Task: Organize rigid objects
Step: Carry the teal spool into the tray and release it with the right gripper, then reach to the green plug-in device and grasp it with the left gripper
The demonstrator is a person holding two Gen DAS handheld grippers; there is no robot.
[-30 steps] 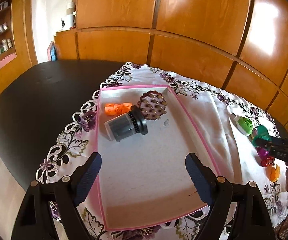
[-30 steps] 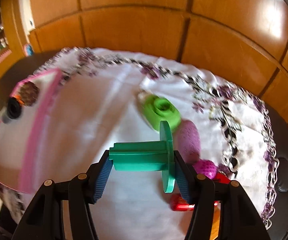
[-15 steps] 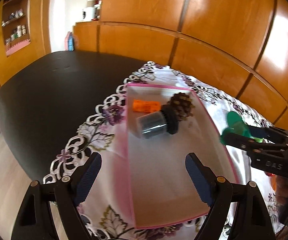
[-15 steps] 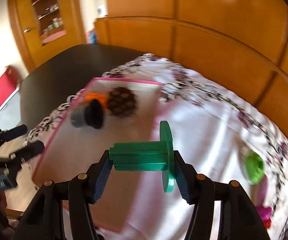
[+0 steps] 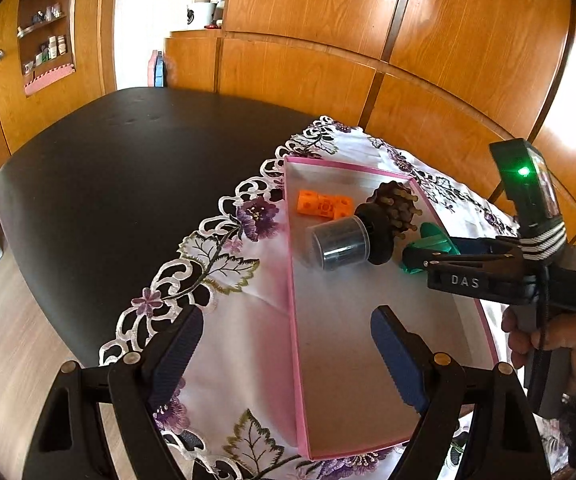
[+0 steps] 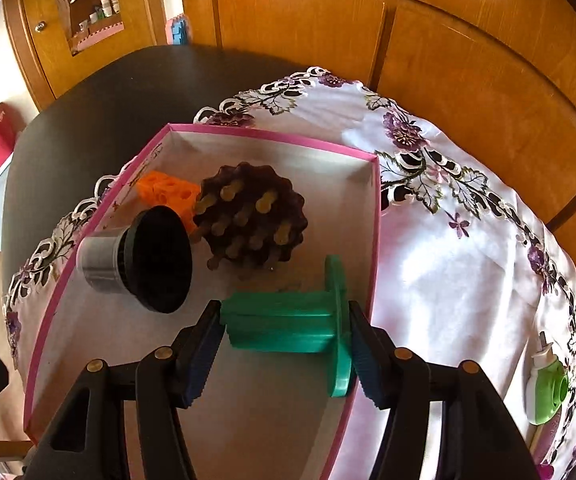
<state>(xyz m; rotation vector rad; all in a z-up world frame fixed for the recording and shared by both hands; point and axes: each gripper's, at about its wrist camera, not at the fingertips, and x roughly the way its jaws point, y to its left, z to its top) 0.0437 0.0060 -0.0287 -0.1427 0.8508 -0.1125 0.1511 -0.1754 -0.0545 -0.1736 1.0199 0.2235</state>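
While left gripper (image 5: 284,356) spread, right gripper (image 6: 286,330) pinches green spool (image 6: 288,322) over pink tray (image 6: 374,216).

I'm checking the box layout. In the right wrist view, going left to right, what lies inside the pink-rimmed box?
Grey jar with black lid → orange block → brown spiky disc → green spool, shut in the right gripper beside the box's right wall.
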